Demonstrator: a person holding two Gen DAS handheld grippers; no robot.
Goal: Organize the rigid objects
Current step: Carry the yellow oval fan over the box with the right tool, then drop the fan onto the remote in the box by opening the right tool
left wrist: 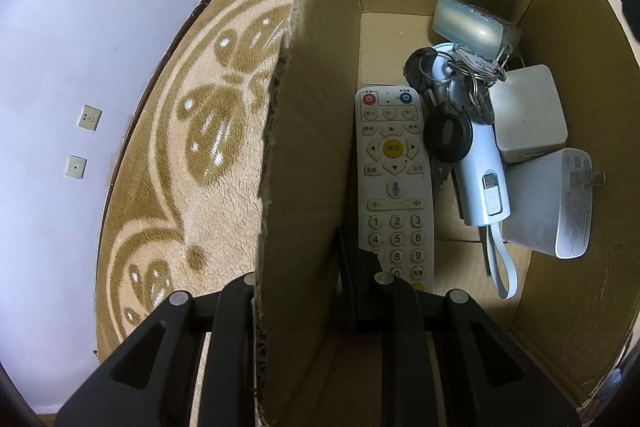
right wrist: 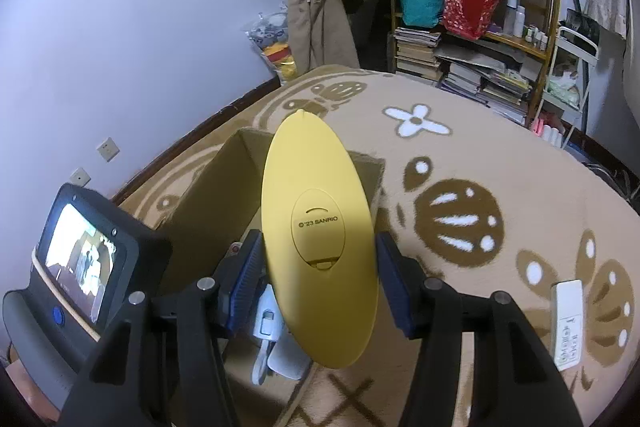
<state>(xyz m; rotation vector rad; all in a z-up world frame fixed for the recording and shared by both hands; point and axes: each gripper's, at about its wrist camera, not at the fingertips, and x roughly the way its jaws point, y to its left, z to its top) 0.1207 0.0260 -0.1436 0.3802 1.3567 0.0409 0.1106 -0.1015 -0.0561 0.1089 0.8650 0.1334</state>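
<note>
In the left wrist view, at the bottom of the frame, the left gripper (left wrist: 296, 307) has its fingers drawn narrow and clamped on the near wall of a cardboard box (left wrist: 304, 155), one finger outside and one inside; the wall rises up the middle of the picture. Inside the box, right of centre, lie a white TV remote (left wrist: 394, 187), a bunch of keys (left wrist: 448, 135), a pale blue gadget with a strap (left wrist: 480, 171), a white charger (left wrist: 548, 203), a white square block (left wrist: 528, 111) and, farthest back, a pale soap-shaped case (left wrist: 472, 23); a strip of bare cardboard floor shows behind the remote. A patterned beige rug (left wrist: 208, 155) fills the left half; the white wall lies beyond it.

In the right wrist view, at lower centre, the right gripper (right wrist: 320, 275) has its fingers at mid width, closed on the sides of a yellow oval case (right wrist: 316, 227) held upright; the box shows behind and below it, with the left gripper's screen at lower left. A second white remote (right wrist: 566, 323) lies on the rug at the right edge; cluttered shelves (right wrist: 472, 27) stand at the far upper right.

Judging by this, the sorting is well along; six things are boxed, the yellow case looks next, and the loose remote remains. The box walls are tall, so the case probably has to clear the rim; open rug surrounds the box.
</note>
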